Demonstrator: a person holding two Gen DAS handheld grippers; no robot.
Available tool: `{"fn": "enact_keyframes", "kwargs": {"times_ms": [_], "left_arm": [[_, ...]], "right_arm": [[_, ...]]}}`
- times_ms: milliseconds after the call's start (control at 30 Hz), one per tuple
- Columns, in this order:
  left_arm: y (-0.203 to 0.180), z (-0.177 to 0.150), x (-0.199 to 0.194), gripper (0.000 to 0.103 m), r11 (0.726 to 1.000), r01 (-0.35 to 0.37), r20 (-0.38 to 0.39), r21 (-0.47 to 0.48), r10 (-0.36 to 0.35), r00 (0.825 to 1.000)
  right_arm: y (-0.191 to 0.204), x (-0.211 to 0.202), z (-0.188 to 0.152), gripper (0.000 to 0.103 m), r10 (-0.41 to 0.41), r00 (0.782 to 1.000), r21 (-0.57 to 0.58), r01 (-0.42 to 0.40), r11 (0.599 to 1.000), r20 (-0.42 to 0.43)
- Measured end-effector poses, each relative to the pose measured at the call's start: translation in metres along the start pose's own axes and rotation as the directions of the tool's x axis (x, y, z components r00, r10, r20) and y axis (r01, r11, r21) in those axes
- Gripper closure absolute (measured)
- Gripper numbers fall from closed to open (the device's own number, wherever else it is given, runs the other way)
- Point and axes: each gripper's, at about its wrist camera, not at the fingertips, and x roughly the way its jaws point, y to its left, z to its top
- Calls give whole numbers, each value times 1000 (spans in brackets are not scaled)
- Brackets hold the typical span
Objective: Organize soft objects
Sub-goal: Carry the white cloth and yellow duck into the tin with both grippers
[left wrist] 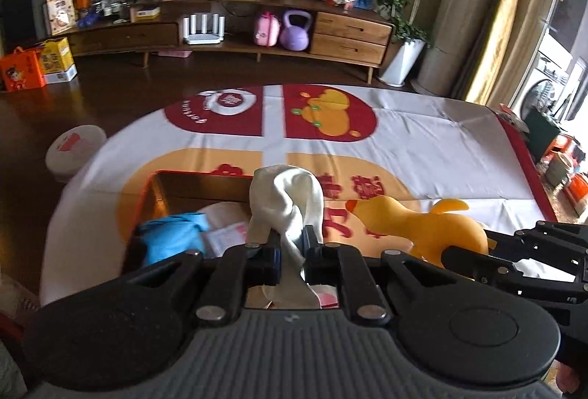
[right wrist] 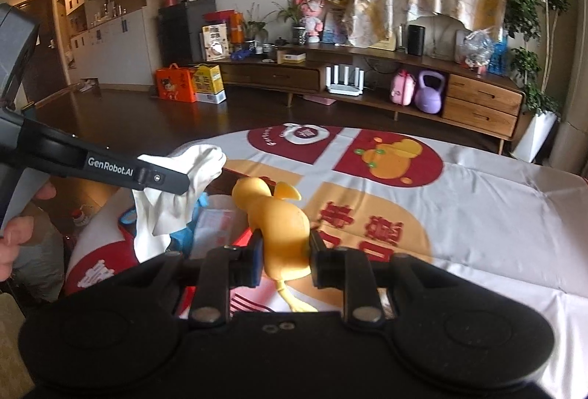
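Note:
My left gripper (left wrist: 292, 244) is shut on a white sock (left wrist: 284, 200) and holds it above a brown open box (left wrist: 191, 178) on the table. The box holds a blue cloth (left wrist: 172, 237) and a pale packet (left wrist: 229, 233). My right gripper (right wrist: 284, 252) is shut on a yellow rubber duck (right wrist: 277, 219), held just right of the box. In the right wrist view the left gripper (right wrist: 183, 184) holds the sock (right wrist: 176, 200) over the box. In the left wrist view the duck (left wrist: 415, 226) sits at the right, gripped by the right gripper's fingers (left wrist: 466, 252).
The table has a white, red and orange printed cloth (left wrist: 422, 149). A round white stool (left wrist: 71, 151) stands at the table's left. A wooden TV cabinet (right wrist: 367, 83) with a purple kettlebell (right wrist: 430, 92) runs along the far wall. Orange gift boxes (right wrist: 176, 83) sit on the floor.

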Motion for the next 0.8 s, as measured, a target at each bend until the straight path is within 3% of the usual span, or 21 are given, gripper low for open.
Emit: {"fn": "enact_keyframes", "kwargs": {"times_ms": [367,800], "left_arm": [[56,4,7,92,997,-65,-16,-32,64,998],[95,16,58,92,994,-101,-68,-35,98,993]], "right_arm": [[42,43,13,80,11,999,-47,-13,999,-32],[65,119,26,80,-19,994,-74,11,997,-108]]}}
